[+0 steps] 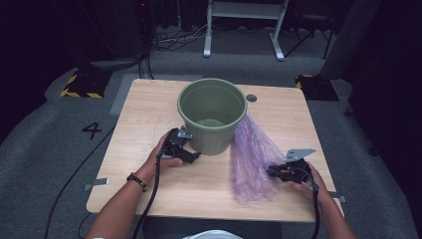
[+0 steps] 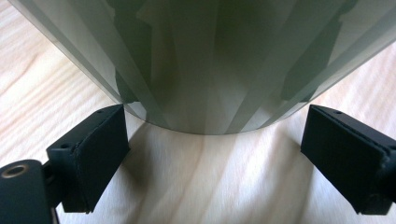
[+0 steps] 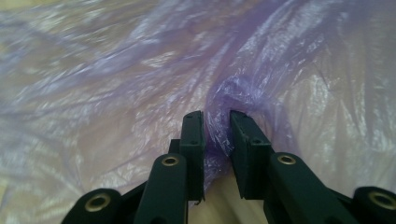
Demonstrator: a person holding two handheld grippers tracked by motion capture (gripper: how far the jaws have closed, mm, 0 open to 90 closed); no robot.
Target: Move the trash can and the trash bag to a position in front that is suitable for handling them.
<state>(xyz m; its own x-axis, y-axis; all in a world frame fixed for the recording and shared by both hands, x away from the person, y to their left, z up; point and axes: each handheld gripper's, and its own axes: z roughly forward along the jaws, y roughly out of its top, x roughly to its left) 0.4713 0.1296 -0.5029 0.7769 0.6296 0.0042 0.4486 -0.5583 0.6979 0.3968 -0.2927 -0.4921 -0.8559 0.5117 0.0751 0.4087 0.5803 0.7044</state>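
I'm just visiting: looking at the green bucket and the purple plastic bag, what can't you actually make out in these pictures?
- High view: where the purple bag ends near the green bucket; the bucket's wall hides it.
- Left gripper view: the bucket's rim, cut off by the top edge.
- Right gripper view: the bag's edges run past the frame; its far folds are blurred. The right gripper pinches a fold.

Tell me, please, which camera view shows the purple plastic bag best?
The high view: the whole purple bag lies flat on the table, running from beside the green bucket to the right gripper. The right gripper view shows crumpled film pinched between its jaws.
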